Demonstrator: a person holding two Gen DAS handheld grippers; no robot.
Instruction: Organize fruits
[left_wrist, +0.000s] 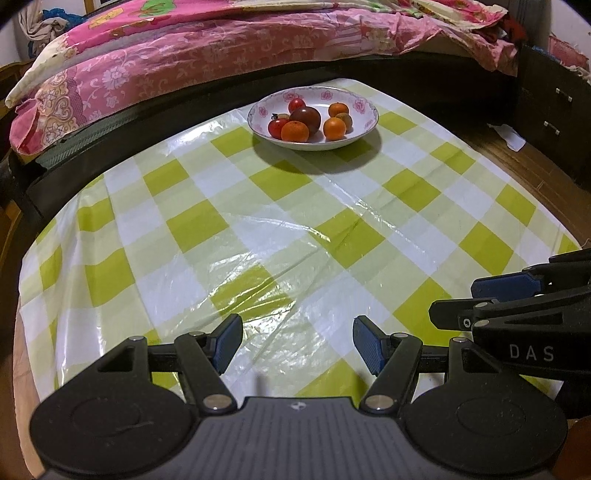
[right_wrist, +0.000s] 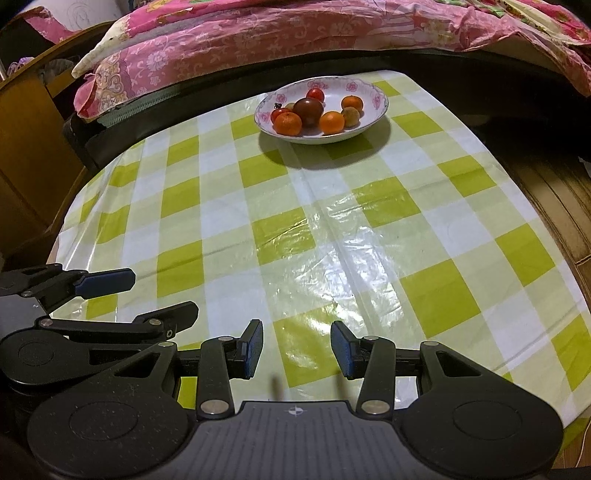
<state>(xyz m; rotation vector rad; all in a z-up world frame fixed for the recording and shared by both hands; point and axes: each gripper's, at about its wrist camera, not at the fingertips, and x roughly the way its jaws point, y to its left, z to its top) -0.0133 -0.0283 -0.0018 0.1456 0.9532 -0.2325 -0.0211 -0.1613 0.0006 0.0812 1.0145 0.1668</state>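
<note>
A white bowl with a pink flower rim stands at the far side of the table. It holds several fruits: oranges, small red tomatoes and one dark purple-brown fruit. My left gripper is open and empty, low over the near part of the table. My right gripper is open and empty too, beside the left one. Each gripper shows at the edge of the other's view: the right one, the left one.
The table carries a glossy green and white checked cloth. A bed with a pink flowered quilt runs along the far edge. A dark drawer cabinet and wood floor lie to the right.
</note>
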